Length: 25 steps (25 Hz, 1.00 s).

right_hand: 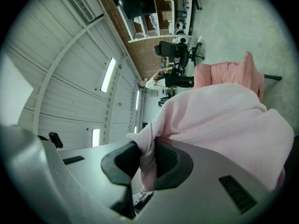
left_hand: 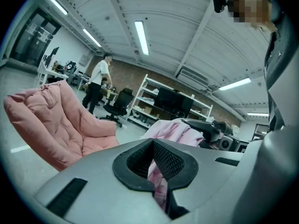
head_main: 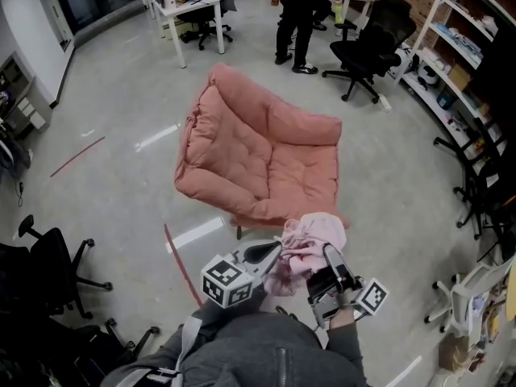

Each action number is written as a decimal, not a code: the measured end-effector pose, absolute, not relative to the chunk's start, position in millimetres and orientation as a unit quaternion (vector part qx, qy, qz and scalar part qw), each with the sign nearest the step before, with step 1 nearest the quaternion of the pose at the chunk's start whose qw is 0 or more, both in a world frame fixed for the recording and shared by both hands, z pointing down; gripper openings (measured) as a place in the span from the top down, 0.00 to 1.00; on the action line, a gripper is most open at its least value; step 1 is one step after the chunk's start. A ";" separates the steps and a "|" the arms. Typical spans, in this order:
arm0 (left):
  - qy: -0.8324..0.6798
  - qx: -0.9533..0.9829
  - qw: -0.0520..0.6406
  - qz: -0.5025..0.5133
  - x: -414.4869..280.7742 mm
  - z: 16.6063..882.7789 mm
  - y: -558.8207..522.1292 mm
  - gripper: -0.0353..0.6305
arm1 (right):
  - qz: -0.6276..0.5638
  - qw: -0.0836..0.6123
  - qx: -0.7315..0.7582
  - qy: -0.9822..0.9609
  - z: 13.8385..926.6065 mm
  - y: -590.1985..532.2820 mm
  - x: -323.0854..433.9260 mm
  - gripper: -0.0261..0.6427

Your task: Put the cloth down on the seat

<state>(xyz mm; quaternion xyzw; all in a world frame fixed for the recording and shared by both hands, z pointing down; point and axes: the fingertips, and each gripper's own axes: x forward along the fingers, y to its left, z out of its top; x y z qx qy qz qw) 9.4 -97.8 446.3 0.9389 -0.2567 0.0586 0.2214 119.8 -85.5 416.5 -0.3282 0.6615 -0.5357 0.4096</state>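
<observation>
The cloth (head_main: 311,242) is a pale pink bundle held up in the air, bunched between the two tools. It is not yet on anything. From the head view it hangs over the near lip of the seat (head_main: 266,156), short of the padded middle.

The left gripper (head_main: 271,253) pinches a fold of it, a strip of pink fabric running down between the ribbed pads. The right gripper (head_main: 326,255) bites another gathered edge, its jaws pressed onto a twisted tuft while the rest of the cloth billows beyond them. Both grips look firm, and most of the fabric sits on the far side of the jaws, towards the seat.

The seat is a wide salmon cushion chair, tufted, with its back rising at the far left and its open sitting surface spreading towards the near right. So the drop spot lies ahead of both grippers and a little to the left. The chair's long axis runs diagonally from far left to near right. The two grippers stand almost level with each other. The left one looks marginally closer to the cushion's centre, while the right lines up with its near right corner.

I judge that the bundle needs to go further and leftward before either grip lets go.

Around this lie a grey floor (head_main: 121,192), office chairs (head_main: 367,47) and a standing person (head_main: 294,18) at the far side.
</observation>
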 end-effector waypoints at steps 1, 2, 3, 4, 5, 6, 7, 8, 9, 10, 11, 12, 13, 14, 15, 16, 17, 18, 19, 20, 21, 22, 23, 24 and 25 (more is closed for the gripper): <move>-0.255 0.939 0.221 0.059 8.5 446.2 -105.2 0.94 | -0.535 0.411 -0.329 0.661 416.0 -93.2 118.6 0.89; -0.253 0.940 0.221 0.059 7.0 446.1 -112.7 0.94 | -0.535 0.412 -0.330 0.660 415.4 -100.8 117.3 0.89; -0.253 0.940 0.221 0.058 5.6 446.0 -120.4 0.94 | -0.535 0.412 -0.331 0.659 414.8 -108.6 116.1 0.89; -0.252 0.940 0.221 0.058 4.3 446.3 -128.1 0.94 | -0.535 0.412 -0.332 0.658 414.9 -116.5 115.5 0.89; -0.252 0.940 0.223 0.058 3.5 447.2 -135.4 0.94 | -0.536 0.411 -0.335 0.657 415.8 -124.0 115.6 0.89; -0.252 0.940 0.224 0.058 3.1 448.6 -142.0 0.94 | -0.537 0.408 -0.339 0.655 417.6 -131.0 116.4 0.89; -0.252 0.939 0.225 0.058 2.8 450.1 -148.1 0.94 | -0.537 0.405 -0.345 0.655 419.6 -137.6 117.3 0.89; -0.252 0.939 0.225 0.059 2.3 451.3 -153.8 0.94 | -0.536 0.402 -0.349 0.655 421.1 -143.7 117.4 0.89; -0.251 0.940 0.225 0.059 1.4 452.3 -159.1 0.94 | -0.536 0.402 -0.351 0.654 421.6 -149.6 116.3 0.89; -0.249 0.940 0.224 0.059 0.3 452.8 -164.5 0.94 | -0.536 0.404 -0.351 0.654 421.2 -155.3 114.8 0.89; -0.247 0.941 0.224 0.058 -0.7 453.1 -169.8 0.94 | -0.536 0.406 -0.350 0.652 420.6 -160.7 113.6 0.89; -0.245 0.942 0.223 0.057 -1.3 453.2 -175.1 0.94 | -0.535 0.408 -0.351 0.651 419.9 -165.9 113.2 0.89; -0.243 0.942 0.223 0.056 -1.6 453.1 -180.5 0.94 | -0.533 0.408 -0.354 0.651 419.1 -170.8 113.6 0.89; -0.241 0.943 0.224 0.055 -1.5 452.8 -185.7 0.94 | -0.531 0.406 -0.357 0.652 418.0 -175.4 114.3 0.89; -0.239 0.943 0.224 0.054 -1.0 452.3 -189.9 0.94 | -0.530 0.405 -0.359 0.653 416.8 -179.2 115.3 0.89; -0.237 0.944 0.225 0.052 -0.1 451.8 -192.8 0.94 | -0.529 0.405 -0.360 0.653 415.4 -181.9 116.7 0.89; -0.234 0.944 0.225 0.051 1.3 451.1 -194.3 0.94 | -0.527 0.407 -0.360 0.653 413.8 -183.6 118.7 0.89; -0.231 0.946 0.224 0.049 3.0 450.0 -194.9 0.94 | -0.526 0.410 -0.359 0.652 411.8 -184.9 121.0 0.89; -0.227 0.947 0.222 0.048 4.8 448.3 -195.5 0.94 | -0.525 0.414 -0.358 0.652 409.3 -186.7 123.5 0.89; -0.224 0.948 0.219 0.048 6.3 446.1 -196.6 0.94 | -0.524 0.417 -0.356 0.652 406.0 -189.3 125.8 0.89; -0.222 0.950 0.216 0.047 7.6 443.5 -198.2 0.94 | -0.523 0.419 -0.353 0.653 402.0 -192.7 127.7 0.89; -0.220 0.951 0.212 0.047 8.4 440.8 -200.1 0.94 | -0.522 0.417 -0.352 0.655 397.5 -196.3 129.1 0.89; -0.220 0.952 0.210 0.046 8.8 438.3 -201.8 0.94 | -0.520 0.414 -0.351 0.659 392.8 -199.5 130.0 0.89; -0.219 0.952 0.208 0.045 8.8 436.3 -203.3 0.94 | -0.517 0.411 -0.350 0.664 388.1 -202.0 130.9 0.89; -0.220 0.952 0.207 0.044 8.7 434.8 -204.8 0.94 | -0.515 0.410 -0.349 0.667 383.4 -203.9 132.4 0.89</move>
